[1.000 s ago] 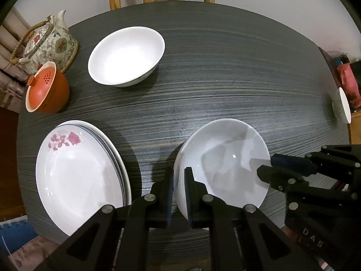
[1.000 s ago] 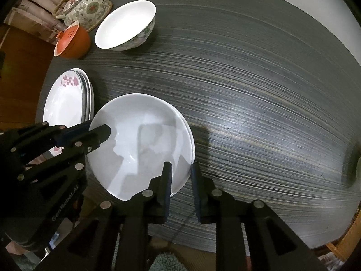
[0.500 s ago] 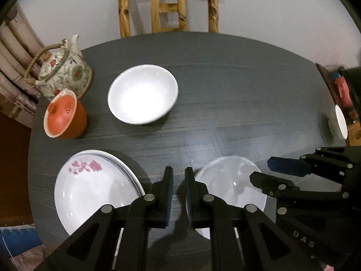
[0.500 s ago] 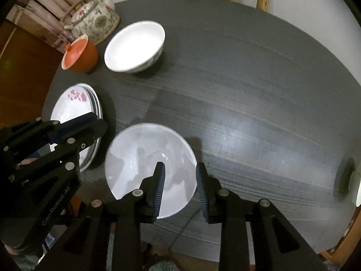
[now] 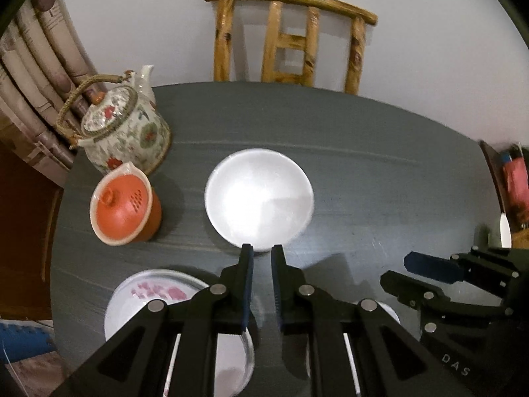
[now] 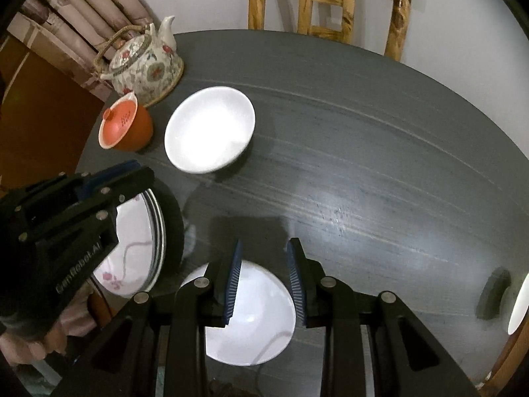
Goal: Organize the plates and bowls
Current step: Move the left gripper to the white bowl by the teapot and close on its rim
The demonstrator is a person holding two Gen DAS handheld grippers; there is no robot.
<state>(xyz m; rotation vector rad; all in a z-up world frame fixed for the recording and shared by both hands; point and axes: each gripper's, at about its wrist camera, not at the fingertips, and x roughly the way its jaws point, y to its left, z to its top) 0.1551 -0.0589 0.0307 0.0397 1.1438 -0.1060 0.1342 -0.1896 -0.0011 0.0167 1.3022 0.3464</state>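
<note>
A white bowl (image 5: 259, 198) (image 6: 210, 129) stands near the table's far left. A second white bowl (image 6: 254, 311) sits at the near edge, below my right gripper (image 6: 263, 254), which is open and empty above it. A stack of flowered plates (image 5: 145, 297) (image 6: 139, 241) lies at the near left. My left gripper (image 5: 262, 251) is empty, its jaws a narrow gap apart, raised between the plates and the far bowl. It also shows in the right wrist view (image 6: 125, 175).
A flowered teapot (image 5: 124, 129) (image 6: 145, 63) and an orange lidded cup (image 5: 125, 205) (image 6: 125, 129) stand at the far left. A wooden chair (image 5: 287, 39) is behind the dark round table (image 5: 380, 182). A small white dish (image 6: 519, 301) sits at the right edge.
Both grippers let go of the near bowl's rim and rose back from the table. The right gripper's jaws opened wider. The bowl stays at the near edge.
</note>
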